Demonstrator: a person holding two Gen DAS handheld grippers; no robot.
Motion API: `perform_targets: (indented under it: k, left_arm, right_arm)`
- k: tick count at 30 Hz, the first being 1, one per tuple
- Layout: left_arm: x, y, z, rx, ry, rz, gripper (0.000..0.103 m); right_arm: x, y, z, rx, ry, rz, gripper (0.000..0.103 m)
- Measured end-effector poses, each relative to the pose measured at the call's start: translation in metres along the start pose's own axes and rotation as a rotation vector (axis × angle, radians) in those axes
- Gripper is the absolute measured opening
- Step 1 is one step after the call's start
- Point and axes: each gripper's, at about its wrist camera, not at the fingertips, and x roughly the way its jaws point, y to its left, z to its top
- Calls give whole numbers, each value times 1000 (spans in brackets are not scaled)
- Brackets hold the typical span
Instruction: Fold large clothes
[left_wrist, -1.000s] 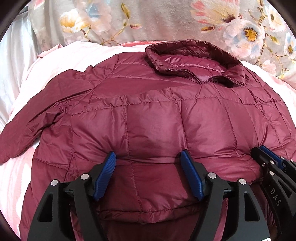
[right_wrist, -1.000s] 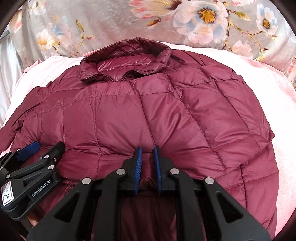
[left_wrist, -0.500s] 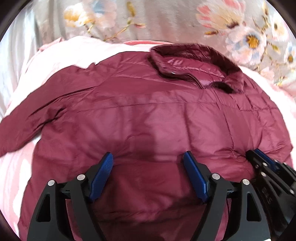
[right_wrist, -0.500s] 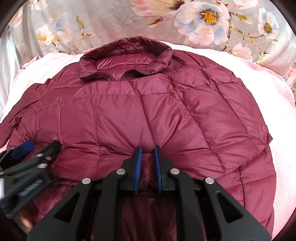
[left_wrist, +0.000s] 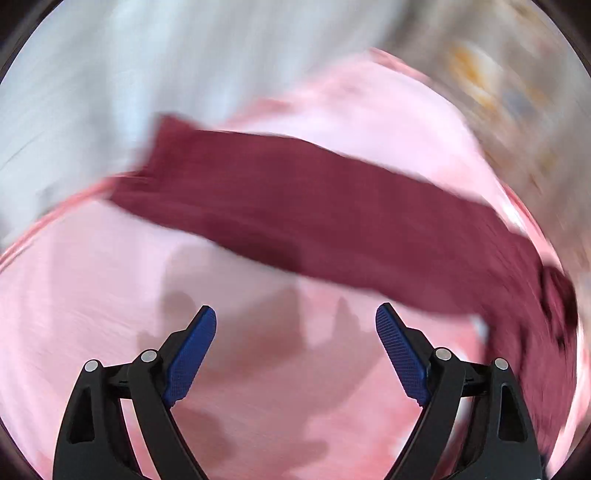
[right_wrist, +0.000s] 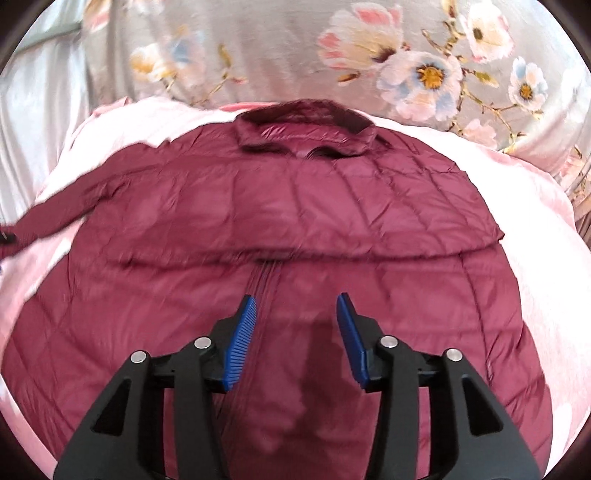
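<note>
A dark red quilted puffer jacket (right_wrist: 295, 221) lies spread on a pink bed cover, collar (right_wrist: 306, 129) at the far end. Its lower part is folded up over the body, with a fold edge across the middle. My right gripper (right_wrist: 295, 314) is open and empty just above the jacket's centre. The left wrist view is blurred: it shows the jacket's left sleeve (left_wrist: 314, 214) stretched across the pink cover. My left gripper (left_wrist: 295, 325) is open and empty, over the cover just short of the sleeve.
The pink bed cover (left_wrist: 110, 295) lies under and around the jacket. A grey floral pillow (right_wrist: 424, 74) stands behind the collar. White bedding (right_wrist: 37, 92) lies at the far left.
My right gripper has opened and let go of the jacket's hem, which now lies folded up over the body. My left gripper has swung left, away from the body toward the sleeve.
</note>
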Motion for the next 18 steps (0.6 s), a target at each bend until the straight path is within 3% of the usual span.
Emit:
perform_targets:
  k: [4,9,10,11,14,15,18]
  left_arm:
    - [9,50,30,-131,-32,41,86]
    - [35,59,43,-181,-6,40,83]
    - [36,56,44,-174,-13,51,77]
    - [36,51,47,-155,-22,58,58]
    - [34,31,50,-85,-9,21,13]
    - [28,17,48,-53,-22,5,5]
    - [2,-19,45,39,-78,-36,1]
  right_arm:
    - [2,11,-5,-38,-2,-43,49]
    - [7,8,-6,-22,20,-62,57]
    - [8,7,-6,-15,24,-62,59]
    - [9,5,-6,-6,28,-58,60]
    - [10,2,-7,15,34,-49,63]
    - [11,1,-7,19,35,-48,63]
    - [11,0,-7,31,37,-44,65]
